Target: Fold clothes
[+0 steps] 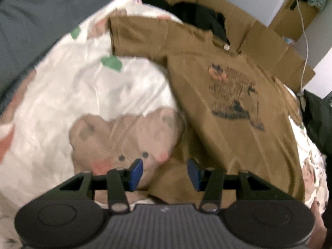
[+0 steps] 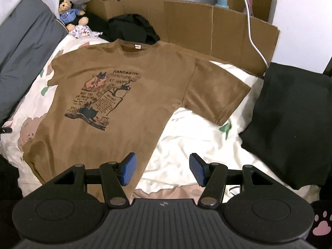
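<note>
A brown T-shirt [image 2: 128, 108] with a dark printed picture lies spread flat, front up, on a white patterned bed cover [image 2: 186, 137]. In the blurred left wrist view the brown T-shirt [image 1: 224, 112] runs from upper left to lower right. My left gripper [image 1: 165, 172] is open just above the shirt's lower left hem corner, nothing between its blue pads. My right gripper [image 2: 163, 169] is open over the shirt's lower right hem edge and the white cover, also holding nothing. Both sleeves lie spread out.
A folded black garment [image 2: 290, 120] lies on the bed at the right. Cardboard panels [image 2: 207, 27] line the far side, with a black cloth heap [image 2: 132, 29] before them. A grey pillow [image 2: 27, 56] and a teddy bear [image 2: 70, 12] sit at the left. A white cable [image 2: 252, 37] hangs down.
</note>
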The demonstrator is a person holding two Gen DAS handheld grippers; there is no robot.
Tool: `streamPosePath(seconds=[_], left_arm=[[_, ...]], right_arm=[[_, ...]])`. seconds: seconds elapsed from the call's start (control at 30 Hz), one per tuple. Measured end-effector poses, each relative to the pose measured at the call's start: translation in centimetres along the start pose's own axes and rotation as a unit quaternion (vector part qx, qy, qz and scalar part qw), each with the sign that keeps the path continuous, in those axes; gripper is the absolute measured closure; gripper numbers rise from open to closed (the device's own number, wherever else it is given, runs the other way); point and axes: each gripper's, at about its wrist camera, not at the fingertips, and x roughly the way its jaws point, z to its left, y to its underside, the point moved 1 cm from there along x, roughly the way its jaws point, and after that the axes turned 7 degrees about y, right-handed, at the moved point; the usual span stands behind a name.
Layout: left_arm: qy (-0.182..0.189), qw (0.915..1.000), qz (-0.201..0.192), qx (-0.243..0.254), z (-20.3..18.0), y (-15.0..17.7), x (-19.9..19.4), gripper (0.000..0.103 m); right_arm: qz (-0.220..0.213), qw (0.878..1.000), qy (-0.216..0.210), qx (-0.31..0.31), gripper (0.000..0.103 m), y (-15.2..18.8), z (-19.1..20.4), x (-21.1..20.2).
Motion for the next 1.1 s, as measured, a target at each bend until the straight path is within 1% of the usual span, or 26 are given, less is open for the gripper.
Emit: streamPosePath(seconds=[0.1, 0.27, 0.33, 0.37, 0.4, 0.47, 0.57, 0.7, 0.73, 0.8, 0.9, 0.93, 1.03, 1.07, 1.1], left_arm=[[0.000, 1.0000, 0.004, -0.006, 0.3, 0.6, 1.3, 0.052], [-0.006, 0.9993, 0.024, -0.026, 0.7, 1.9, 3.2, 0.054], [0.000, 0.9991, 0.031, -0.030, 0.7, 2.6, 4.0, 0.069], [0.005, 0.9991, 0.032, -0.027, 0.5, 2.9, 4.0, 0.091], [0.010, 0.9991, 0.033, -0.023, 0.3, 3.1, 4.0, 0.100], [0.019, 0.9992, 0.029, -0.017, -0.2, 3.7, 3.6, 0.101], [0.032, 0.9992, 0.018, -0.012, -1.1, 4.5, 1.9, 0.101], [0.038, 0.9992, 0.013, -0.004, -1.9, 5.6, -0.3, 0.101], [0.037, 0.9993, 0.008, -0.002, -2.1, 6.1, -1.5, 0.101], [0.036, 0.9993, 0.005, -0.001, -2.1, 6.3, -2.6, 0.101], [0.005, 0.9998, 0.002, 0.016, -2.2, 6.7, -4.7, 0.101], [0.001, 0.9999, 0.003, 0.017, -2.1, 6.7, -4.6, 0.101], [-0.030, 0.9995, 0.010, 0.008, -1.1, 6.5, -4.8, 0.100], [-0.036, 0.9993, 0.012, 0.005, -0.9, 6.5, -4.7, 0.099], [-0.041, 0.9990, 0.015, 0.003, -0.6, 6.4, -4.6, 0.092]], right_arm=[[0.004, 1.000, 0.003, -0.001, 0.042, 0.2, -0.2, 0.2], [0.015, 1.000, 0.018, 0.000, 0.042, 0.8, -0.8, 0.9], [0.018, 1.000, 0.020, -0.004, 0.042, 1.0, -0.8, 1.1], [0.019, 1.000, 0.020, -0.007, 0.042, 1.1, -0.8, 1.2], [0.021, 1.000, 0.021, -0.009, 0.042, 1.2, -0.7, 1.3], [0.022, 0.999, 0.021, -0.014, 0.042, 1.3, -0.6, 1.4], [0.020, 0.999, 0.019, -0.022, 0.042, 1.1, -0.2, 1.5], [0.016, 0.999, 0.016, -0.031, 0.042, 0.9, 0.3, 1.2], [0.015, 0.999, 0.015, -0.034, 0.042, 0.8, 0.5, 1.1], [0.012, 0.999, 0.013, -0.039, 0.042, 0.8, 0.8, 0.9], [0.010, 0.999, 0.011, -0.046, 0.042, 0.7, 1.2, 0.8], [0.010, 0.999, 0.011, -0.049, 0.042, 0.6, 1.3, 0.9], [0.011, 0.998, 0.011, -0.054, 0.042, 0.7, 1.4, 0.9], [0.011, 0.998, 0.011, -0.056, 0.042, 0.8, 1.4, 0.9], [0.011, 0.998, 0.011, -0.057, 0.042, 0.8, 1.3, 0.9]])
